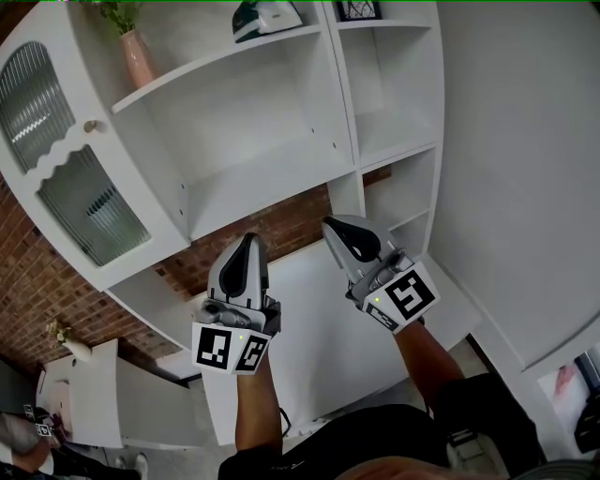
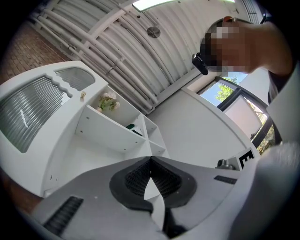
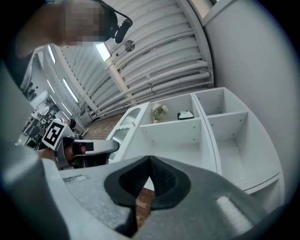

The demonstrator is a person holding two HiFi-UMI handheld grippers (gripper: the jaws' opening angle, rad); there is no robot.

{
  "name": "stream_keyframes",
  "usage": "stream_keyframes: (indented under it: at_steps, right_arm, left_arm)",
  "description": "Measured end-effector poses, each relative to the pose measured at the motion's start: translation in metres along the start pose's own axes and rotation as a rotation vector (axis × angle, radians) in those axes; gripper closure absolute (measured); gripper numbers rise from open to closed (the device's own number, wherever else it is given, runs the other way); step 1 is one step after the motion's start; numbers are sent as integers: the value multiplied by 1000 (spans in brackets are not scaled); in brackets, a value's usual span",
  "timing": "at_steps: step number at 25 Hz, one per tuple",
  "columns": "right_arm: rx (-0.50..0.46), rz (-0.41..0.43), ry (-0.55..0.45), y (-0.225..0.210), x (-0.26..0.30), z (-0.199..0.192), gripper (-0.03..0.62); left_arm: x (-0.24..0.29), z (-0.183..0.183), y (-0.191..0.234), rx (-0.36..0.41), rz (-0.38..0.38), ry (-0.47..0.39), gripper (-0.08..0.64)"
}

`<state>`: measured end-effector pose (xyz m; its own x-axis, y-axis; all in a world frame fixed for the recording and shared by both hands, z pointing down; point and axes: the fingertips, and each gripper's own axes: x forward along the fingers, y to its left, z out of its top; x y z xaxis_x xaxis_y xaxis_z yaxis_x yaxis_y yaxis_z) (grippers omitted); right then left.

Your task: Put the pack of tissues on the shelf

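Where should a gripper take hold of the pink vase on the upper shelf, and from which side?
Around the body of the pink vase, below the green sprigs, coming level from the open front of the shelf. It stands upright and slim near the front edge, back panel behind, so jaws closing across its sides probably suit best.

A white shelving unit (image 1: 253, 178) of open compartments, with a ribbed-glass door (image 1: 89, 202) at its left, is shown, and on its upper board a pink vase (image 1: 139, 58) of green sprigs is stood, with a dark green and white object (image 1: 265, 19) placed further right.
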<state>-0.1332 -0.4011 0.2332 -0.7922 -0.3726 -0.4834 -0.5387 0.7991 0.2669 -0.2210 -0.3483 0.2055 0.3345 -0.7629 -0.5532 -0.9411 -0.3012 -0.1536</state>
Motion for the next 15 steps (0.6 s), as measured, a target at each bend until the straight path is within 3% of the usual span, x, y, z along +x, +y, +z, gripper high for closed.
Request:
stream_keyframes:
  at_steps: [15]
  right_arm:
    - [-41, 18, 17, 4, 3, -3, 592]
  left_arm:
    - [3, -3, 2, 10, -7, 4, 563]
